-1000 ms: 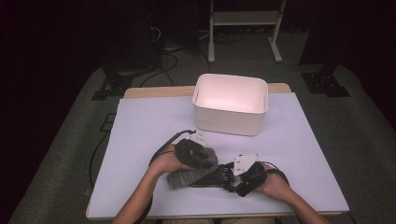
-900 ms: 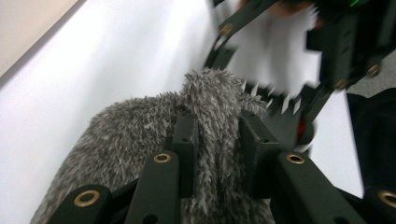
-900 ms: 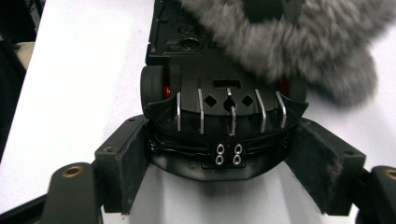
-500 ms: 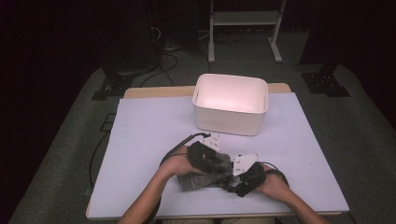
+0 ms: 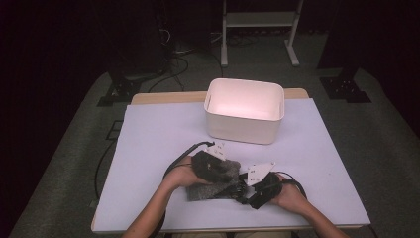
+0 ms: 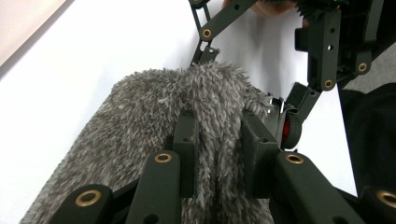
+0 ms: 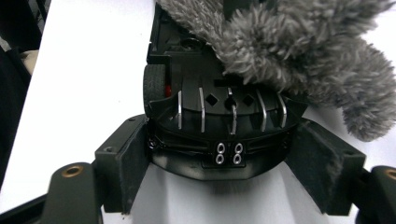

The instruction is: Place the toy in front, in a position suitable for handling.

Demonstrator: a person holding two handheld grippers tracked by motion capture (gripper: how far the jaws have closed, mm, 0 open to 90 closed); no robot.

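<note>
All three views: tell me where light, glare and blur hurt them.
High view: dark surround, soft focus, and the white bin glows pinkish, nearly overexposed. Left gripper view: the grey furry cloth is sharp, the white table washed out. Right gripper view: the black toy car is crisp, with glints on its metal bars.

Near the table's front edge, the grey fluffy cloth (image 5: 210, 188) covers most of a black toy car (image 7: 219, 116); its front is hidden.
</note>
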